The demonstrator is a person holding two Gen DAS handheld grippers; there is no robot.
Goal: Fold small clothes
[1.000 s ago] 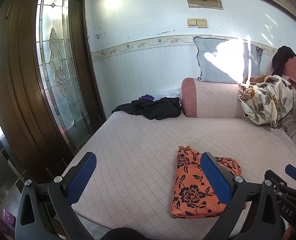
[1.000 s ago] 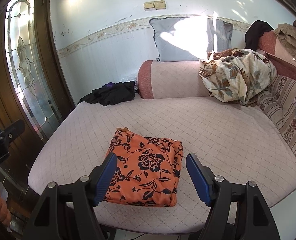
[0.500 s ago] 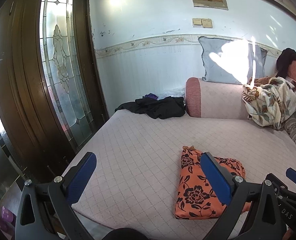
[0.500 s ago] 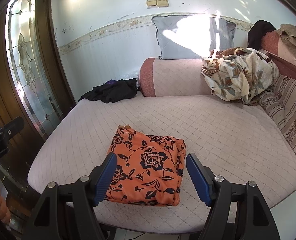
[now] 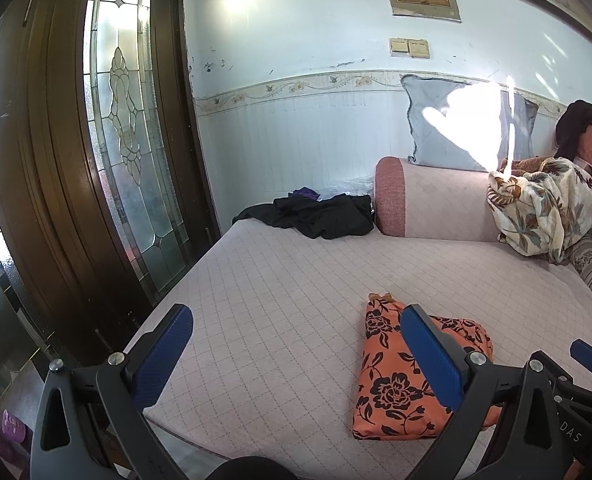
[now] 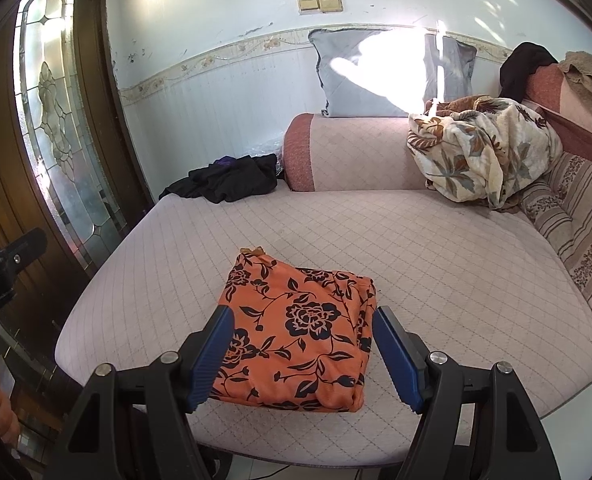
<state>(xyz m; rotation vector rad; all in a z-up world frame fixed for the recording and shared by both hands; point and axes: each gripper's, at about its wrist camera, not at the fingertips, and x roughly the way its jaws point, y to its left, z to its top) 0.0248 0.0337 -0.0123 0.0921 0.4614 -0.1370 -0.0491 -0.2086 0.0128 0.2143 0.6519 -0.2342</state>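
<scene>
Garment [image 6: 300, 332] beyond right hand-held gripper [image 6: 302, 354]

**Folded garment near the front edge of the bed**

The folded garment [image 6: 300, 332] lies on the bed [image 6: 436, 248] near its front edge, left of the middle. A heap of dark clothes [image 6: 227, 180] sits at the back left corner, beside the bolster [image 6: 352, 152] along the back edge. A cushion [image 6: 376, 76] stands behind the bolster against the wall. A crumpled blanket [image 6: 480, 152] fills the back right corner. The door [image 5: 75, 184] stands left of the bed.
</scene>
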